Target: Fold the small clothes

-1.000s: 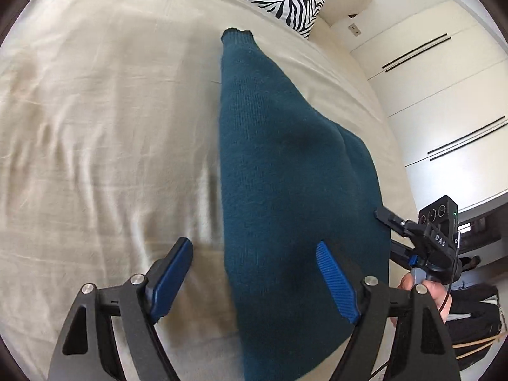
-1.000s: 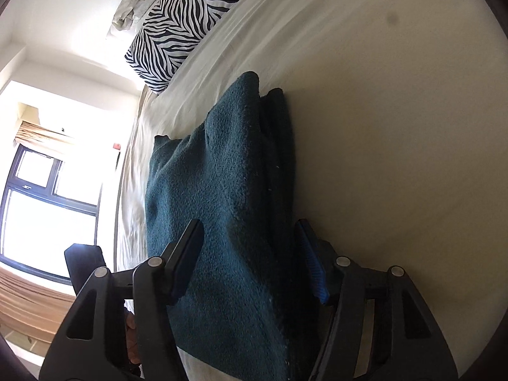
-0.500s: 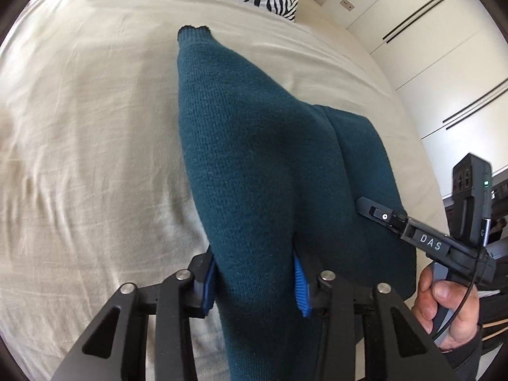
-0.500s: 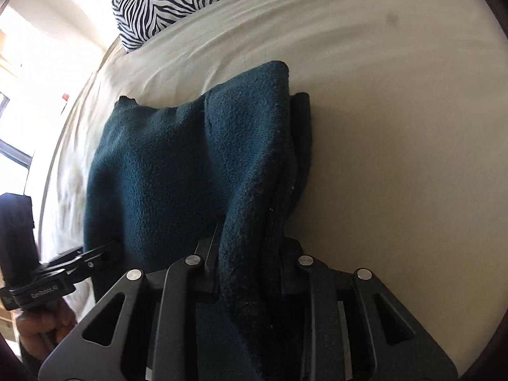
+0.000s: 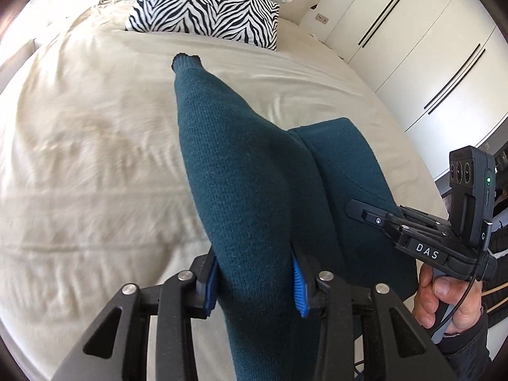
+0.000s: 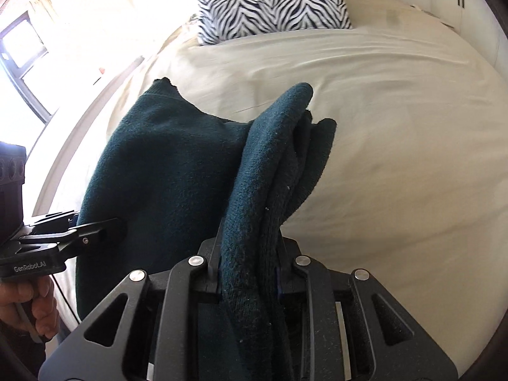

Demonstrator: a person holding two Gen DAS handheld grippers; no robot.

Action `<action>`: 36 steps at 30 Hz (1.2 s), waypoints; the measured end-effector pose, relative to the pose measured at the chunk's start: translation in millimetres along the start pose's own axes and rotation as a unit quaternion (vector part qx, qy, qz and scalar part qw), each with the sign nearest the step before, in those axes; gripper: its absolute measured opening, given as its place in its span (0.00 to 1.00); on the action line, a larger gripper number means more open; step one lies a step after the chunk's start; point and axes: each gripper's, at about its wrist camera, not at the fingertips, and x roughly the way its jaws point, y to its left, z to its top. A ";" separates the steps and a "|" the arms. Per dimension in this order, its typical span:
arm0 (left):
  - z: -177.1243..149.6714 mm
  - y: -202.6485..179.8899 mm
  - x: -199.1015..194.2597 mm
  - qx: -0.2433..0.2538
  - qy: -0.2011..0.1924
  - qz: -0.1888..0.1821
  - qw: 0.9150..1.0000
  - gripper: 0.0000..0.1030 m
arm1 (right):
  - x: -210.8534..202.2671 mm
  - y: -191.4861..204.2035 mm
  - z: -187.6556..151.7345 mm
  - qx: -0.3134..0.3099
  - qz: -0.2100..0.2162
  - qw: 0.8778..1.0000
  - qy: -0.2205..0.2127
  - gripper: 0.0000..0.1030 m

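Pinching the teal sweater (image 5: 254, 190) at its near end with left tool (image 5: 255, 282) and right tool (image 6: 249, 281), lifting it off the bed (image 5: 95, 158) for folding toward the pillow (image 5: 206, 6) edge.

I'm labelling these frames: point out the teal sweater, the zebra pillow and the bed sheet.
teal sweater (image 5: 247, 190), left wrist view, raised knit middle.
zebra pillow (image 6: 273, 6), right wrist view, striped face.
bed sheet (image 5: 89, 158), left wrist view, bare wrinkled area.

Near end of the teal sweater (image 5: 250, 190) cut off below, right gripper's fingers (image 6: 212, 274) perhaps mostly buried in knit.
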 end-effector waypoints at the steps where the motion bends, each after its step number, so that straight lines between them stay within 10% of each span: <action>1: -10.0 3.2 -7.0 -0.001 0.000 0.003 1.000 0.39 | 0.0 11.0 -7.5 -0.001 0.006 1.000 0.001 0.20; 10: -94.7 51.2 -20.3 -0.034 0.009 0.008 0.999 0.40 | 31.8 64.8 -70.2 0.010 0.044 0.998 0.036 0.20; 17: -124.8 78.9 -0.3 -0.077 0.008 -0.009 0.997 0.50 | 57.9 9.0 -104.9 0.133 0.121 0.982 0.060 0.23; 27: -140.7 81.9 9.4 -0.089 0.000 -0.013 0.996 0.57 | 70.6 -5.9 -117.2 0.152 0.174 0.972 0.040 0.24; 36: -152.7 79.6 -21.2 -0.091 -0.052 0.007 0.995 0.58 | 26.2 -1.8 -118.0 0.135 0.110 0.985 -0.004 0.30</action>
